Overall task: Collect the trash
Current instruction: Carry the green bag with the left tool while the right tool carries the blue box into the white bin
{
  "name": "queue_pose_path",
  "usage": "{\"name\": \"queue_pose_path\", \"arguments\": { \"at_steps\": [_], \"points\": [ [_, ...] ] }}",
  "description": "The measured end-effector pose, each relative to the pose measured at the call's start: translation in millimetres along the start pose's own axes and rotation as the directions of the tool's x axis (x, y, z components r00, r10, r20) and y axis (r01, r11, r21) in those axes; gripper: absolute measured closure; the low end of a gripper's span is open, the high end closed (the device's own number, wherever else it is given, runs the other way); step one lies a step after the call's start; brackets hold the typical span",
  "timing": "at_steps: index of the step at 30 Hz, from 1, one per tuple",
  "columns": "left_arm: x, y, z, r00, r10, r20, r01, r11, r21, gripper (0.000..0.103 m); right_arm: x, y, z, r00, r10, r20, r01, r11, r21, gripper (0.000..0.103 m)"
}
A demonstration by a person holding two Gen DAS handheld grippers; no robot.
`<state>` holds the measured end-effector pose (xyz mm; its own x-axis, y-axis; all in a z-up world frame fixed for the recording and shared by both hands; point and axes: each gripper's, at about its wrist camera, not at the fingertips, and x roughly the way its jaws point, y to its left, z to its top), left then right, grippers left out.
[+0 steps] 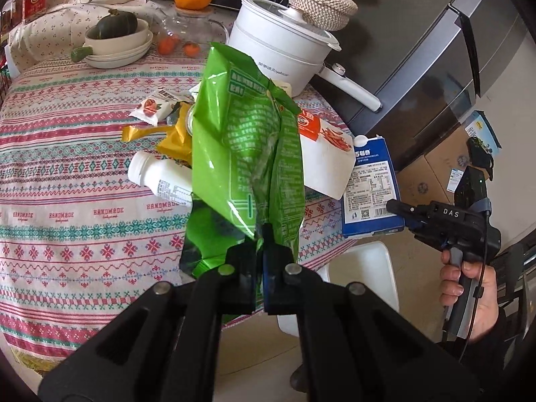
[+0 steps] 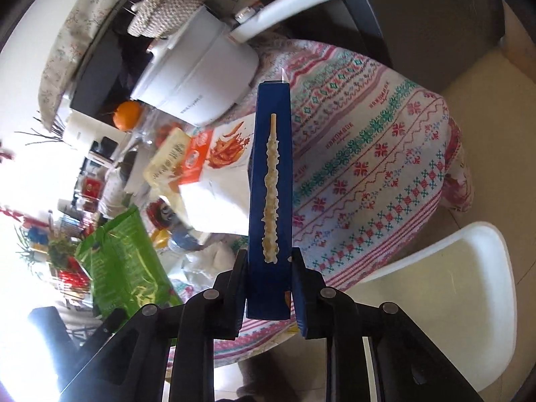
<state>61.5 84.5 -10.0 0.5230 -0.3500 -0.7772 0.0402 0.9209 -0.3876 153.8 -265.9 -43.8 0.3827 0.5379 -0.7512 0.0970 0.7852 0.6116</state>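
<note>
Left gripper (image 1: 260, 261): jaws squeeze the green bag (image 1: 244, 154), held up over the worktop (image 1: 67, 174).
Right gripper (image 2: 269, 288): jaws pinch the blue carton (image 2: 271, 174), right of the green bag.
Hidden: the bag covers part of the white bottle (image 1: 157, 176).

I am pinching a green bag (image 1: 248, 154) of glossy, crinkled foil plastic. My other fingers are pressing a blue carton (image 2: 270, 201) of smooth cardboard with a rough dried glue seam. The tablecloth (image 1: 67, 181) is looking woven and matt, the white pot (image 1: 281, 53) smooth plastic.
</note>
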Motion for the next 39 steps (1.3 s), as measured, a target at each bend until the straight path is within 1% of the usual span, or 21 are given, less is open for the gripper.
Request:
{"name": "queue_pose_path", "arguments": {
  "at_steps": [6,12,15,20,25,29,33,39],
  "points": [
    [-3,-21,-7,0.999,-0.035,-0.007,0.036,0.998,0.060,0.100,-30,4,-11,0.998,0.055,0.026,-0.054,0.998,-0.035,0.079],
    [1,-48,-13,0.995,-0.091,-0.027,0.094,0.988,0.125,0.100,-64,7,-26,0.996,0.068,0.050,-0.061,0.990,-0.124,0.079],
    [6,-67,-19,0.991,-0.120,-0.051,0.127,0.977,0.170,0.100,-80,-1,-35,0.996,0.065,0.058,-0.055,0.986,-0.155,0.079],
    [27,-102,-37,0.979,-0.157,-0.133,0.185,0.954,0.238,0.100,-104,-31,-51,0.997,-0.002,0.072,0.015,0.984,-0.177,0.079],
    [54,-139,-59,0.963,-0.161,-0.217,0.224,0.925,0.308,0.100,-111,-71,-62,0.994,-0.093,0.056,0.101,0.983,-0.152,0.079],
    [67,-162,-68,0.958,-0.152,-0.244,0.234,0.905,0.356,0.100,-110,-94,-70,0.990,-0.140,0.034,0.143,0.980,-0.137,0.079],
    [78,-176,-74,0.955,-0.146,-0.259,0.240,0.893,0.382,0.100,-110,-110,-74,0.983,-0.180,0.021,0.181,0.975,-0.127,0.079],
    [90,-184,-76,0.959,-0.122,-0.254,0.220,0.889,0.402,0.100,-105,-125,-78,0.975,-0.222,-0.009,0.219,0.968,-0.124,0.079]
  ]
}}
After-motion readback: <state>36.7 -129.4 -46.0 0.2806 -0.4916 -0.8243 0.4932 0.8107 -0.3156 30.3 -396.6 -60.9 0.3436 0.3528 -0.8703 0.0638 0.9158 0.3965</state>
